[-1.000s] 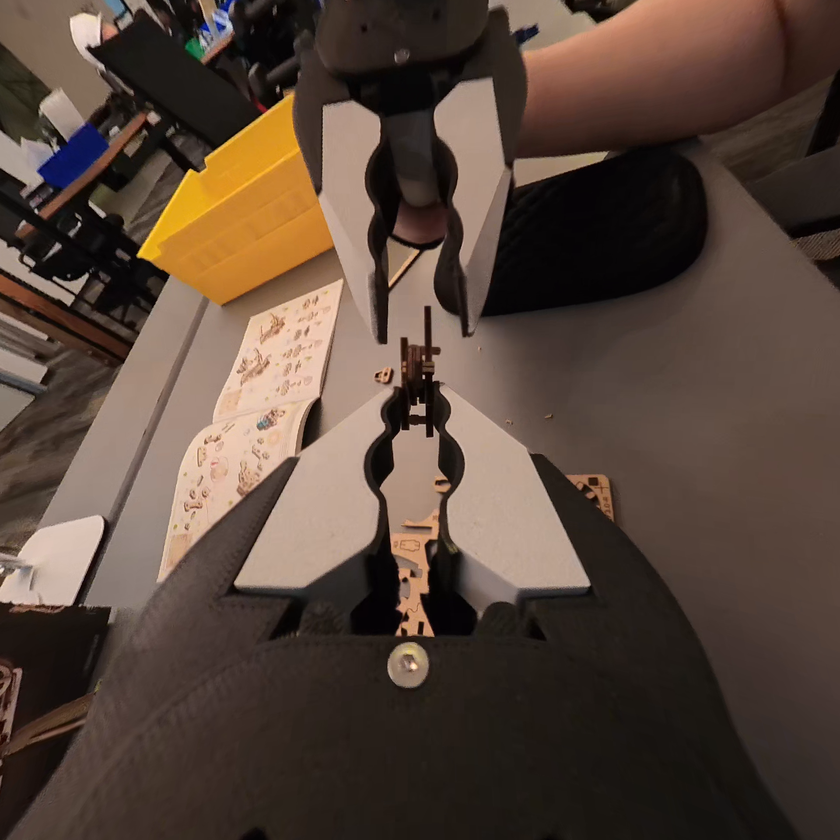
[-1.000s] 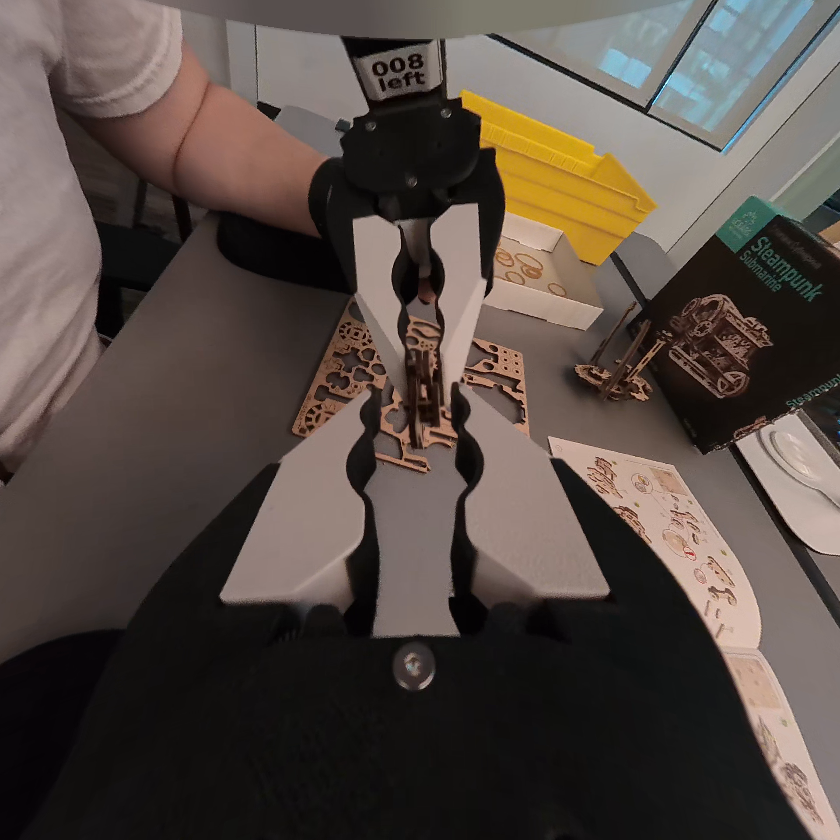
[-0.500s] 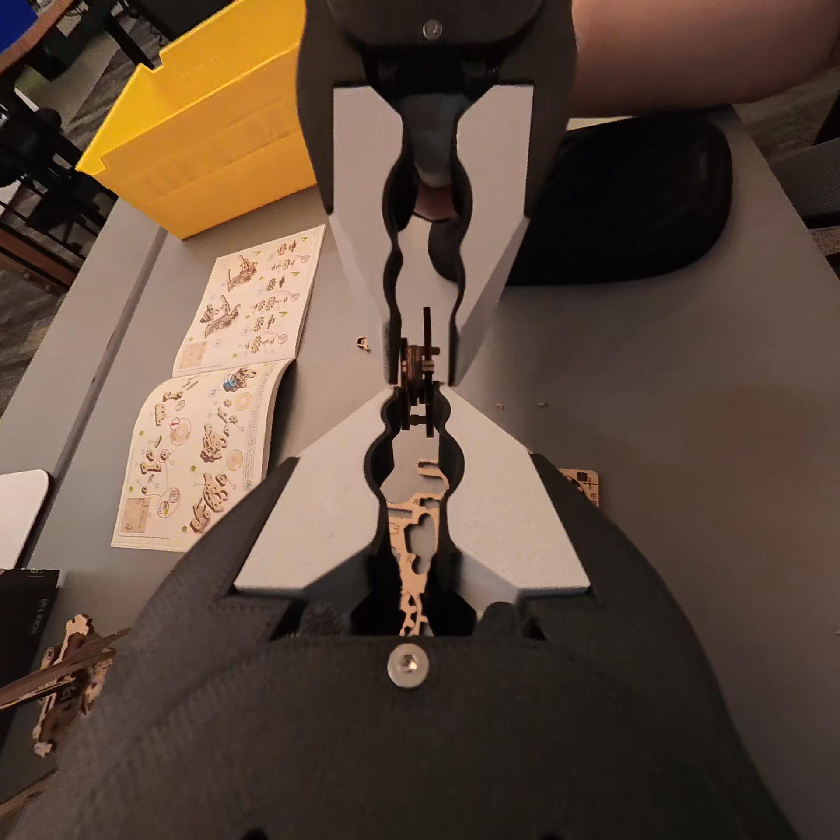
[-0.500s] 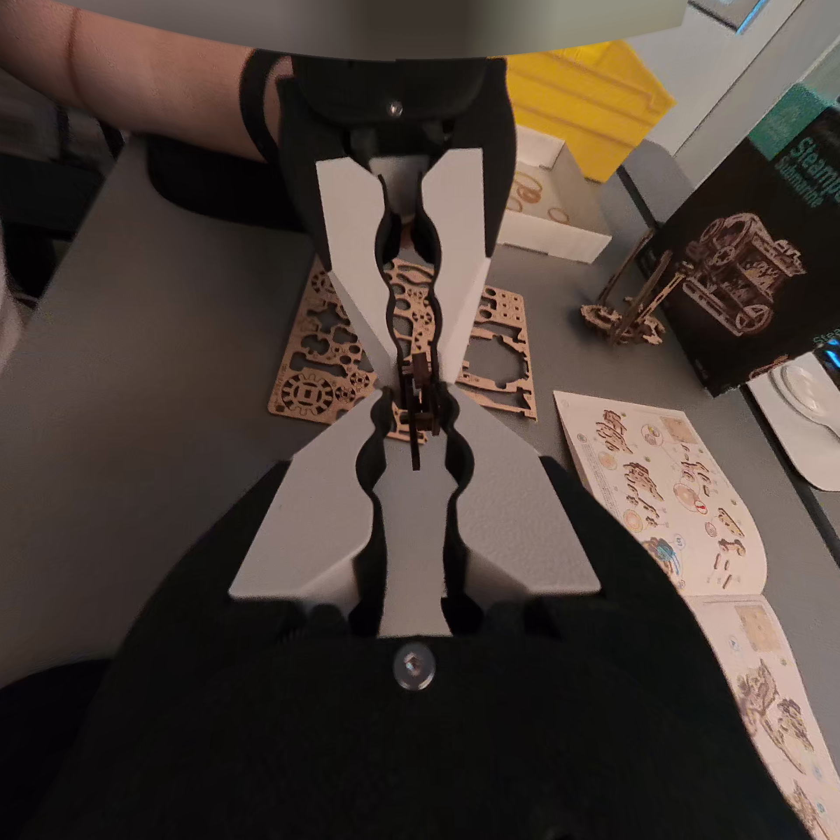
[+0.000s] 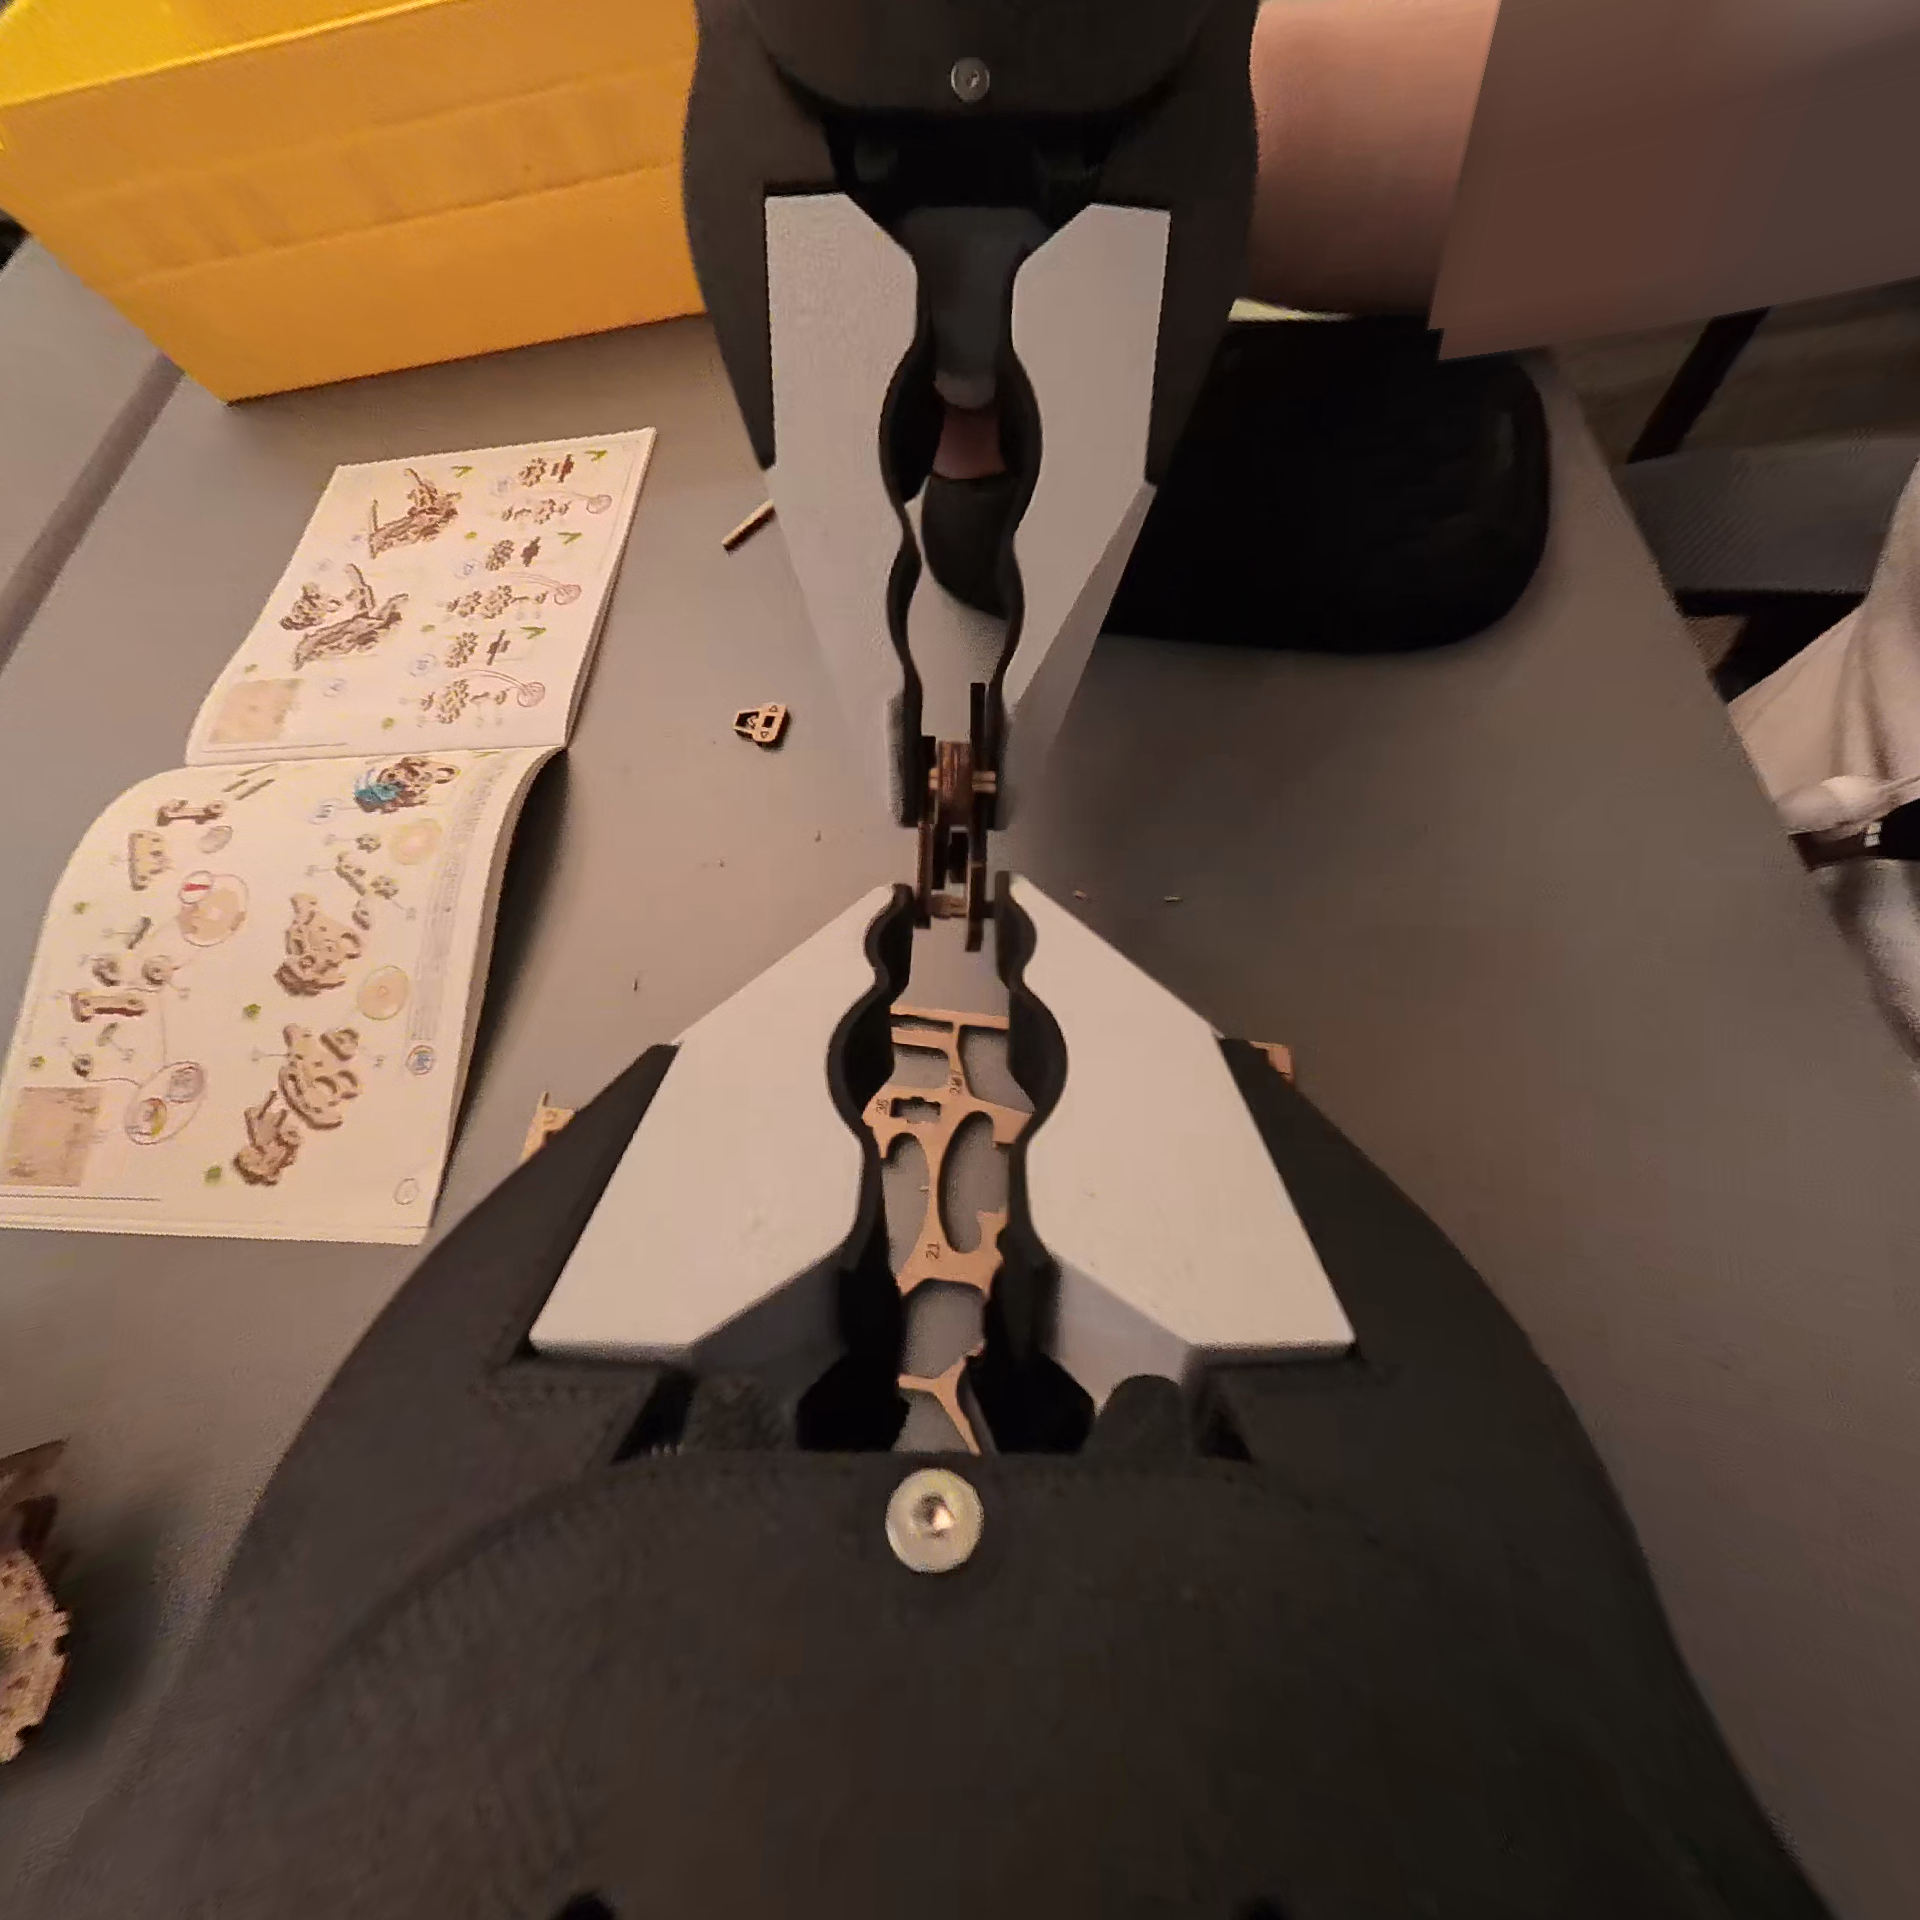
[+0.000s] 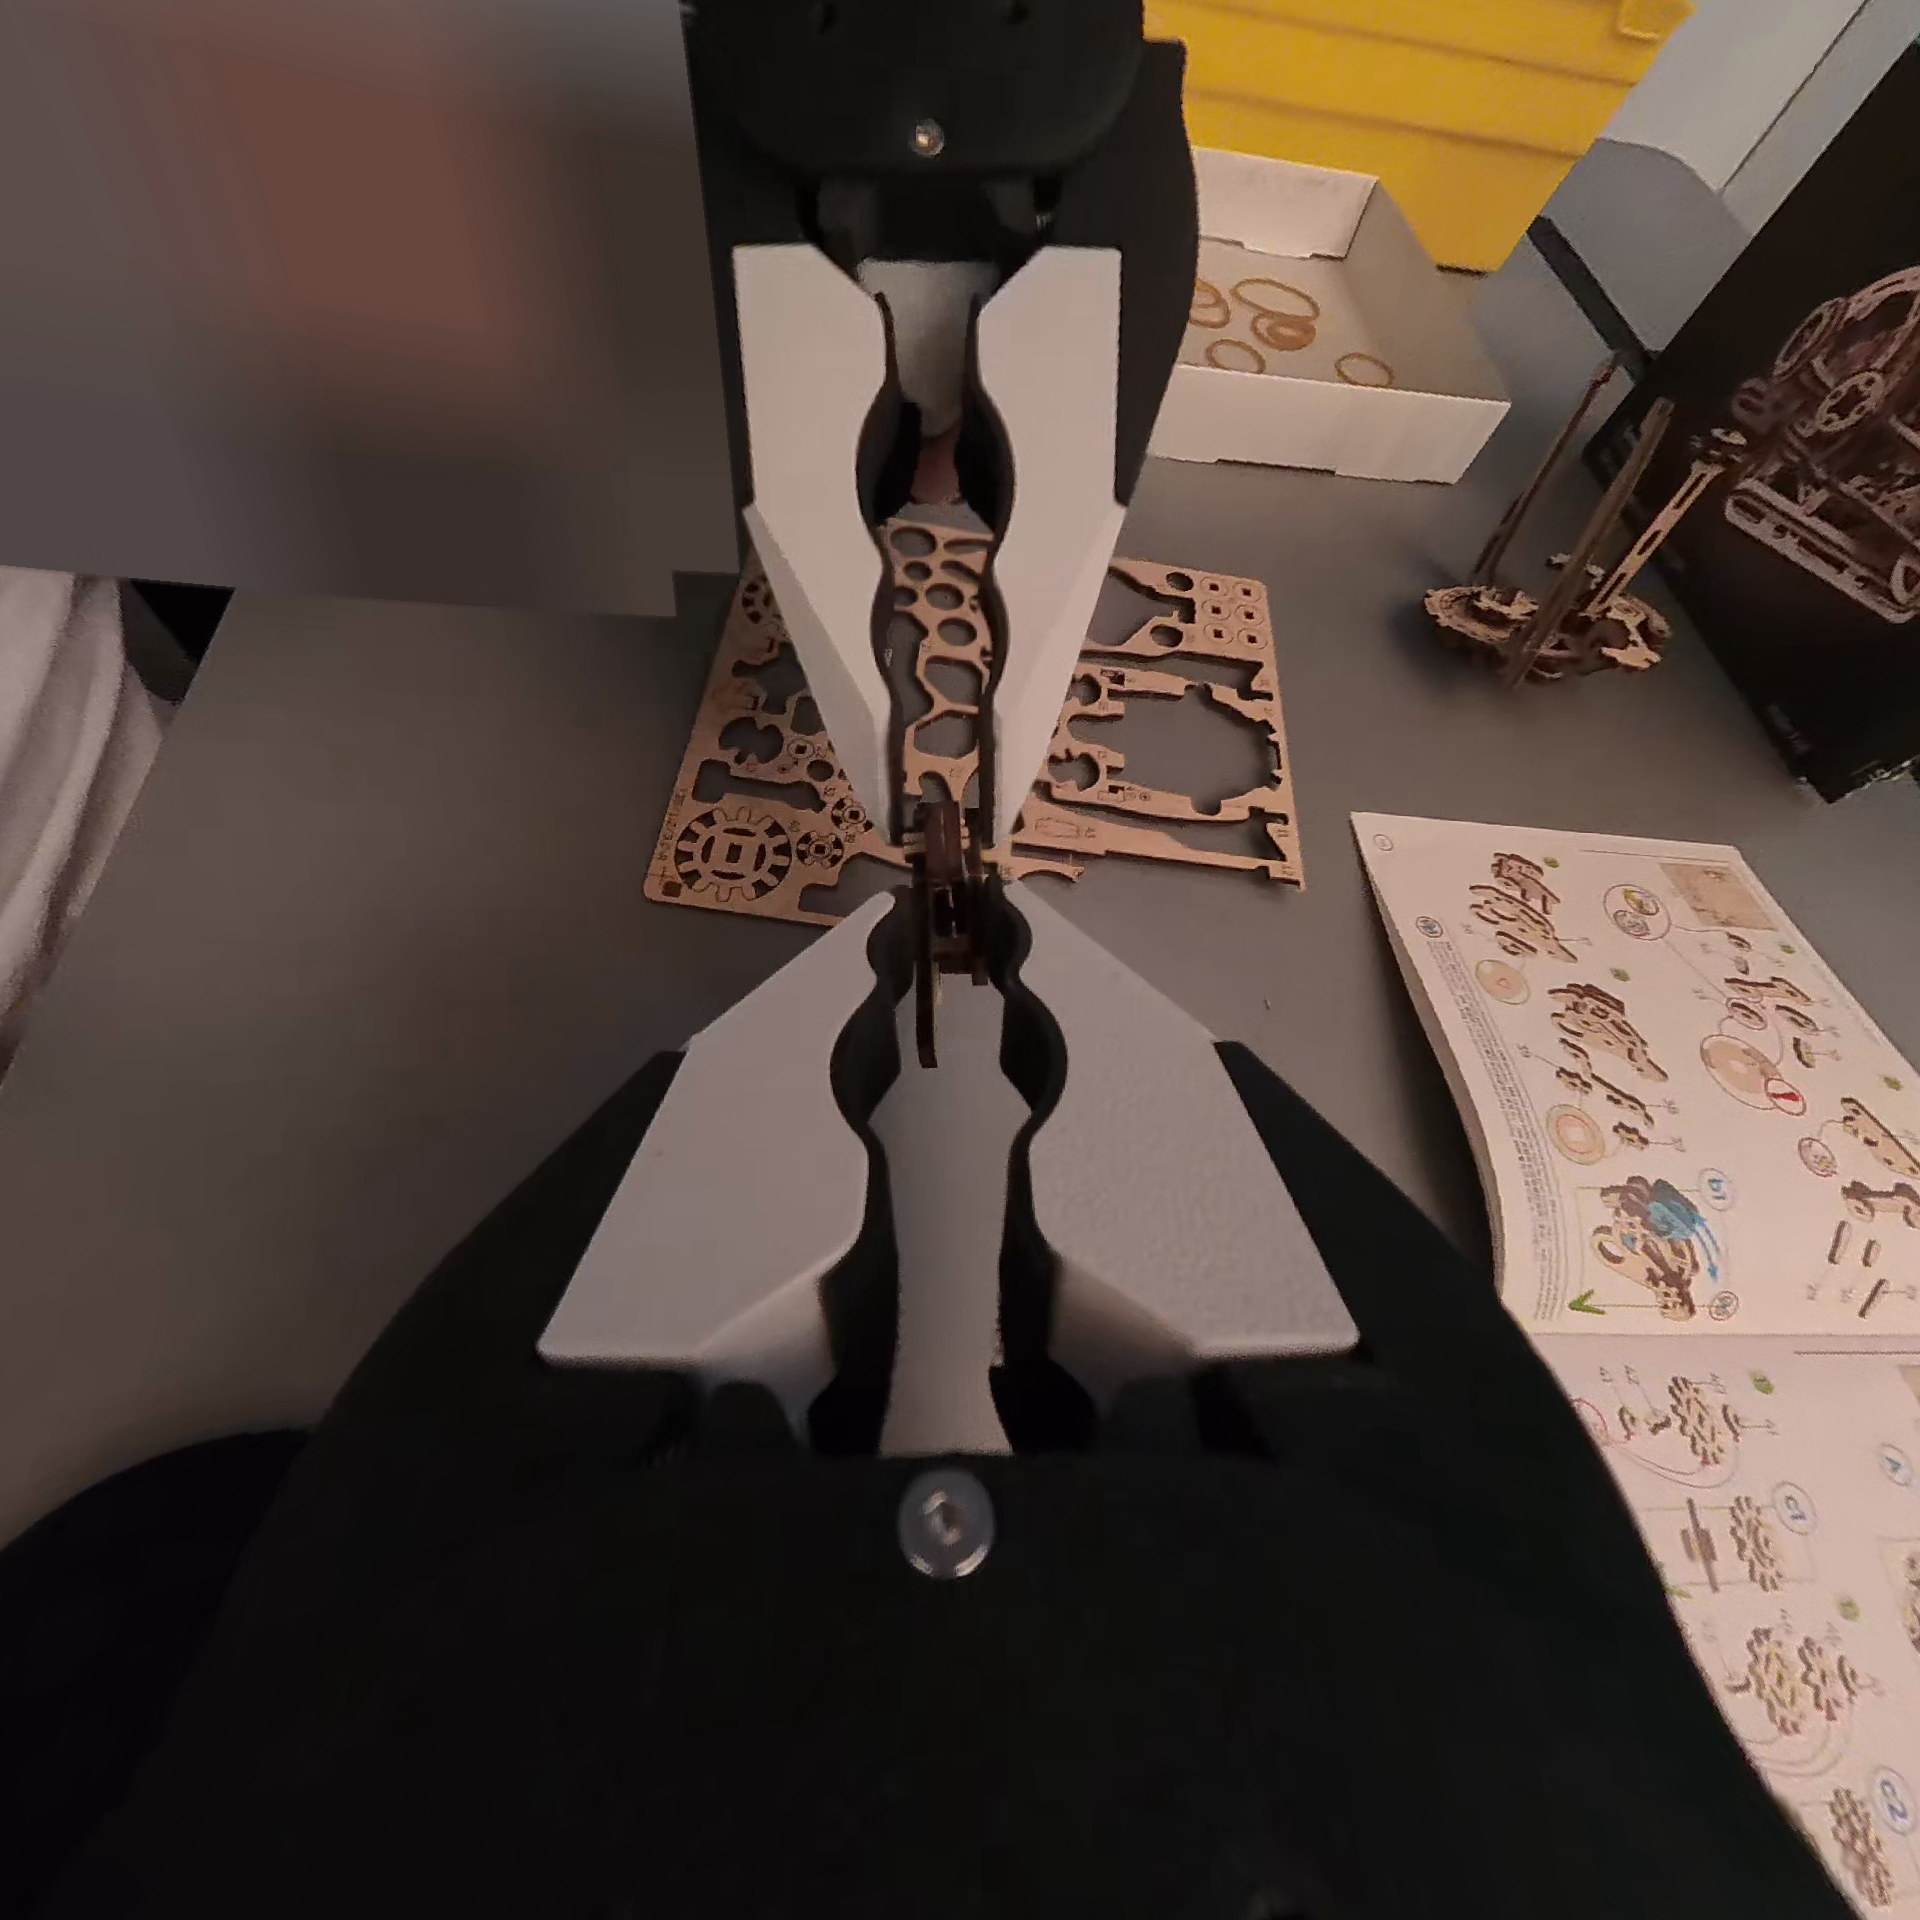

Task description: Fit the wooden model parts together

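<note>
A small dark wooden sub-assembly (image 5: 951, 821) of thin plates hangs in the air between my two grippers, which face each other tip to tip. My left gripper (image 5: 948, 909) is shut on its near end. My right gripper (image 5: 948, 764) comes from the far side and is shut on its other end. In the right wrist view the same piece (image 6: 940, 914) sits in my right gripper (image 6: 943, 930), with the left gripper (image 6: 940, 826) pinching it from beyond. A punched-out wooden parts sheet (image 6: 1143, 748) lies on the table under them.
An open instruction booklet (image 5: 312, 935) lies on the grey table (image 5: 1455, 1039), with a yellow bin (image 5: 364, 156) and a black pad (image 5: 1351, 520) behind. A small loose wooden piece (image 5: 762, 722) lies nearby. A white box of rings (image 6: 1299, 343), a part-built model (image 6: 1538, 613) and a black kit box (image 6: 1818, 416) stand beyond. Less than 4 cm separates the two grippers' tips.
The right gripper was open and short of the piece one second ago. It has moved in and shut on the far end. Both grippers now point more steeply down at the table.
</note>
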Motion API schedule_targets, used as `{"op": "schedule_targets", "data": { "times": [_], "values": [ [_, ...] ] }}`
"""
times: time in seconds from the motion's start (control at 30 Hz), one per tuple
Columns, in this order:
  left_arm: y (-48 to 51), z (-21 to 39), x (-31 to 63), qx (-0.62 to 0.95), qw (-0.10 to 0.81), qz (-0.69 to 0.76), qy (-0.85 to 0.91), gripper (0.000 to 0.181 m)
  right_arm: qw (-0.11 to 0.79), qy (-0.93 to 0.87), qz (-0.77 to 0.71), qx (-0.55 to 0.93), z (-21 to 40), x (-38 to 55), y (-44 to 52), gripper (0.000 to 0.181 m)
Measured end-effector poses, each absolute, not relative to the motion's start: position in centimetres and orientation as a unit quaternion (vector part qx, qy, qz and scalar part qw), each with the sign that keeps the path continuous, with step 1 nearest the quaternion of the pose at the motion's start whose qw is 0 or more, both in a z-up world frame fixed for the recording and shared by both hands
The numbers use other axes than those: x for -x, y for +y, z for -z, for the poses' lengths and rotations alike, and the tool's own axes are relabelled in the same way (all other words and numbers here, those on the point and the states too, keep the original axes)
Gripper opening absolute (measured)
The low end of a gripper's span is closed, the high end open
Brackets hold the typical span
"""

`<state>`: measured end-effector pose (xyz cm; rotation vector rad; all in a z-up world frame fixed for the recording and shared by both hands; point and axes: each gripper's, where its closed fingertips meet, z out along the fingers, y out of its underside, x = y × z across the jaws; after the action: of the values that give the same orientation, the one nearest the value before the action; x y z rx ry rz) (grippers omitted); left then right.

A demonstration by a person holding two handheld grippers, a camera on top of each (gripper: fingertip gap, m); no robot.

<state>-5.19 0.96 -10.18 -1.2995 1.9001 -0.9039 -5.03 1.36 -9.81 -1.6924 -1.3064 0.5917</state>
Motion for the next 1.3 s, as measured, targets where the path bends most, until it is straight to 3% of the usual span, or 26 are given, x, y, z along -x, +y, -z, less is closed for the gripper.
{"op": "schedule_targets", "data": {
  "times": [0.13,0.37,0.47,0.77,0.97,1.3],
  "values": [
    [1.4,10.6,5.8,0.495,0.310,0.360,0.727,0.027,0.471,-0.536,-0.235,0.660,8.9,4.6,1.3,0.011],
    [0.7,8.7,5.3,0.443,0.377,0.357,0.731,0.025,0.500,-0.549,-0.262,0.616,7.4,4.5,0.5,0.011],
    [0.4,8.2,5.2,0.414,0.410,0.339,0.739,0.016,0.493,-0.546,-0.278,0.618,7.5,4.6,0.3,0.011],
    [0.0,9.1,5.0,0.441,0.375,0.360,0.732,0.011,0.453,-0.519,-0.325,0.647,8.7,5.2,0.4,0.015],
    [0.7,10.1,4.8,0.451,0.383,0.311,0.744,0.011,0.472,-0.547,-0.210,0.659,9.5,5.6,1.3,0.016],
    [0.5,12.0,4.6,0.450,0.374,0.231,0.777,0.011,0.421,-0.601,-0.093,0.673,12.2,5.2,1.2,0.011]
  ]
}}
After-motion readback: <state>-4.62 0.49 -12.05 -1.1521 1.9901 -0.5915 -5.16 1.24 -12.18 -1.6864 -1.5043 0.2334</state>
